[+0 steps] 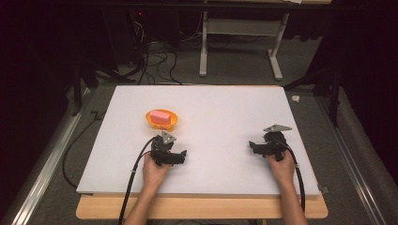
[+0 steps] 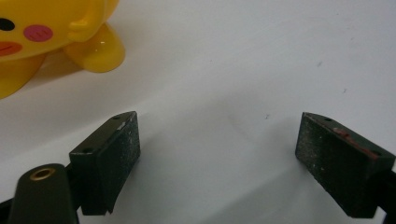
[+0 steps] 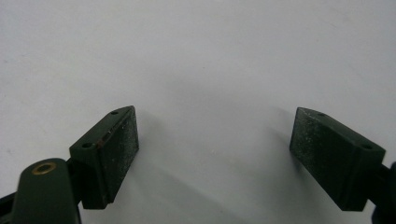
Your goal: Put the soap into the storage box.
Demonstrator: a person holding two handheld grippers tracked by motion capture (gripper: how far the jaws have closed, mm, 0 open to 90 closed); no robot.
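On the white table (image 1: 225,112), a yellow duck-faced dish (image 1: 162,120) holds a pink block (image 1: 160,116), toward ten o'clock from the table's middle. The left gripper (image 1: 170,149) sits just below the dish, at its six o'clock, jaws spread wide over bare surface (in the left gripper view the dish's yellow feet and pink cheek show at eleven o'clock). The right gripper (image 1: 268,146), well apart at three o'clock, is likewise spread, holding nothing.
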